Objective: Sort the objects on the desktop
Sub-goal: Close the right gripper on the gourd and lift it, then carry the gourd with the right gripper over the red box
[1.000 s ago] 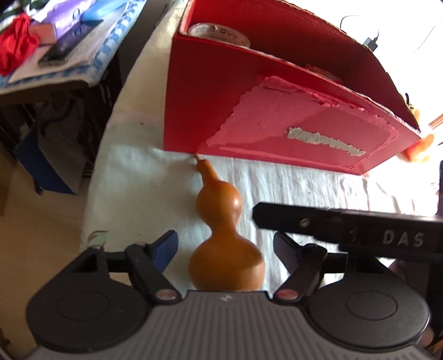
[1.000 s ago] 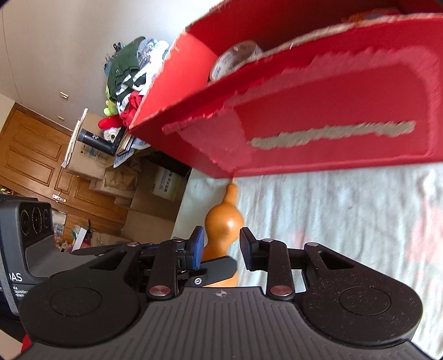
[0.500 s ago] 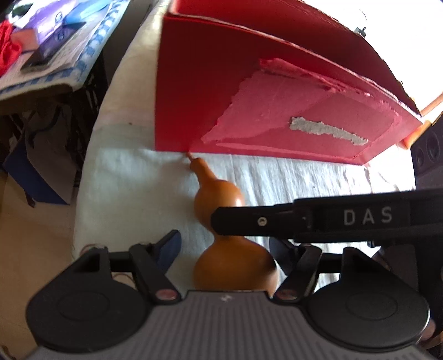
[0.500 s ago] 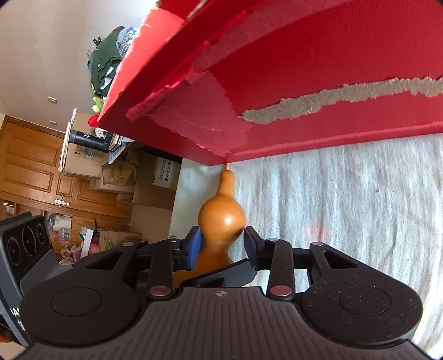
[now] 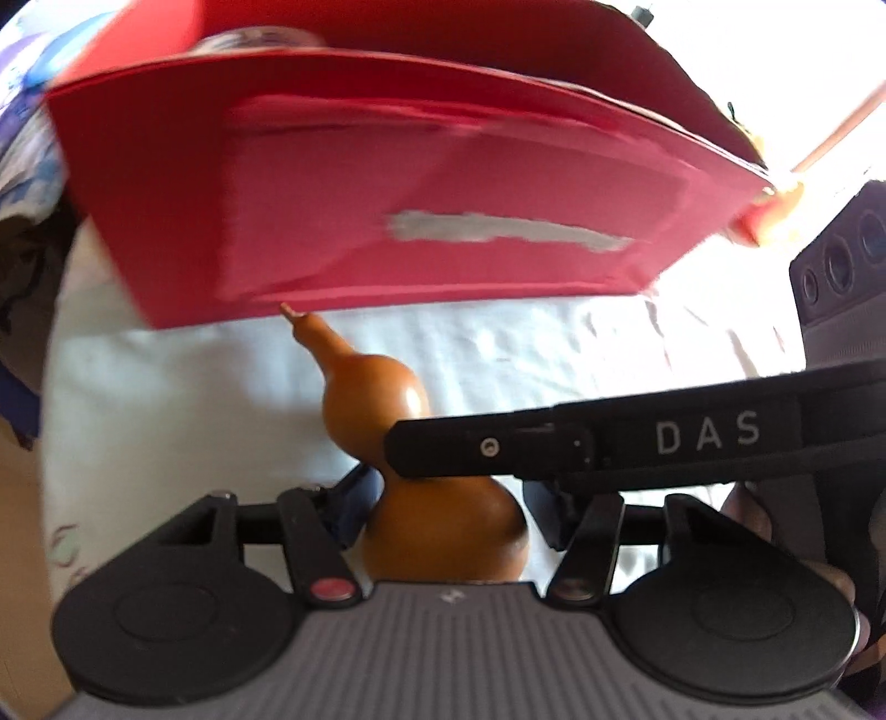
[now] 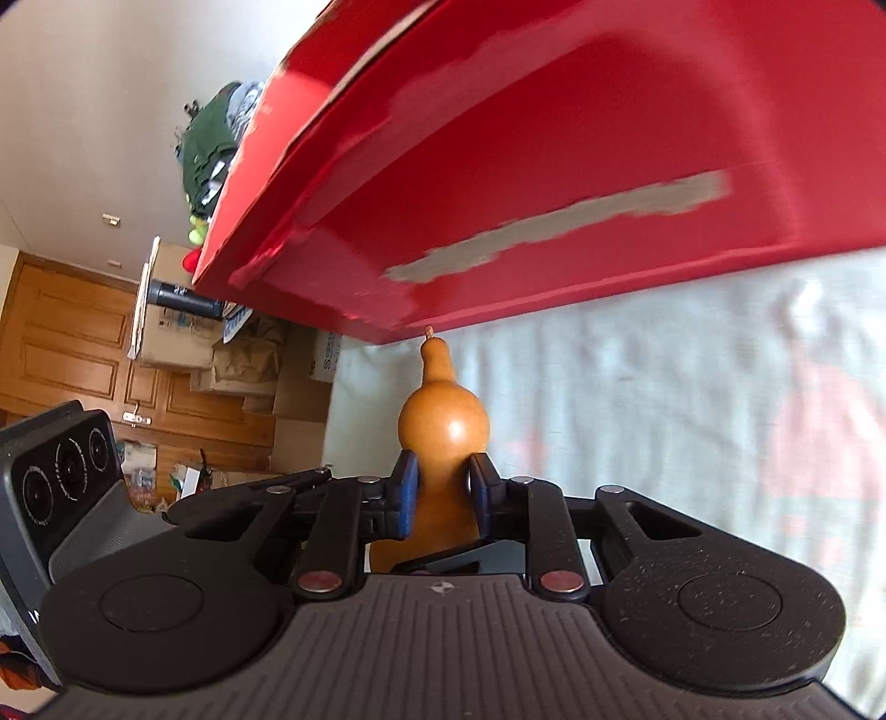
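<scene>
While both tools converge on one item, the brown gourd (image 6: 443,426) lies on its side on the white cloth (image 5: 526,343) covering the table, its stem tip touching or nearly touching the lower front edge of the red cardboard box (image 5: 387,183); actual contact cannot be confirmed.

Right gripper (image 6: 443,498): the two blue-padded fingers (image 6: 407,493) are closed in on the narrow waist of the gourd, one pad on each side, with no gap visible between pad and shell. The jaws stand only as wide apart as the waist. In the left wrist view this tool appears as a black bar marked "DAS" crossing in front of the gourd's waist from the right.

Left gripper (image 5: 448,512): the jaws flank the gourd's large lower bulb. The pad on the left side sits against or just beside the shell; the pad on the right side stands slightly clear of it. Whether this tool is pressing on the gourd cannot be determined, as the bulb and the right tool's bar hide the contact points.

Red box: the front face is torn, with a pale grey strip (image 6: 554,232) of exposed board running along it. A roll of tape (image 5: 260,39) is partly visible inside at the box's left end, blurred.

Beyond the table's left edge, wooden doors (image 6: 66,343) and stacked cartons (image 6: 260,365) are visible.
</scene>
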Available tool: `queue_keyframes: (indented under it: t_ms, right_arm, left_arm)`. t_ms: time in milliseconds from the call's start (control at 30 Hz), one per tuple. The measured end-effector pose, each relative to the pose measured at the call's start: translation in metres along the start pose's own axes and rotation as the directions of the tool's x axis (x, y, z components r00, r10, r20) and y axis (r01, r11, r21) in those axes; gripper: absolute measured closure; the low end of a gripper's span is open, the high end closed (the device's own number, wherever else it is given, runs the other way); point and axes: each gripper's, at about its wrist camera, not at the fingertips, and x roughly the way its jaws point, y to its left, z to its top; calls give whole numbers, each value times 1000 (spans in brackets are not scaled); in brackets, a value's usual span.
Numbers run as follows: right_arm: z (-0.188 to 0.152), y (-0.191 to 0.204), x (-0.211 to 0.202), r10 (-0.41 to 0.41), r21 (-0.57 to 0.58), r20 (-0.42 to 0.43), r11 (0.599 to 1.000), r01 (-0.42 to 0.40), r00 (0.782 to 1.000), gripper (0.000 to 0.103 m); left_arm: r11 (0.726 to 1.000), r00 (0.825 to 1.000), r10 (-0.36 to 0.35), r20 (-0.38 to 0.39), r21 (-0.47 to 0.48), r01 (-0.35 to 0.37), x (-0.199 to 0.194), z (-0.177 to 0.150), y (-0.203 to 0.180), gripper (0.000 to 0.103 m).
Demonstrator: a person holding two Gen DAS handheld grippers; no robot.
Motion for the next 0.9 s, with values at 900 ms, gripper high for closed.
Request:
queue_keyframes:
  t_ms: [900]
  right_arm:
    - [-10, -129, -183, -6, 192, 241, 981, -42, 970, 79]
  left_arm:
    - [896, 991, -136, -13, 426, 129, 54, 38, -245, 43]
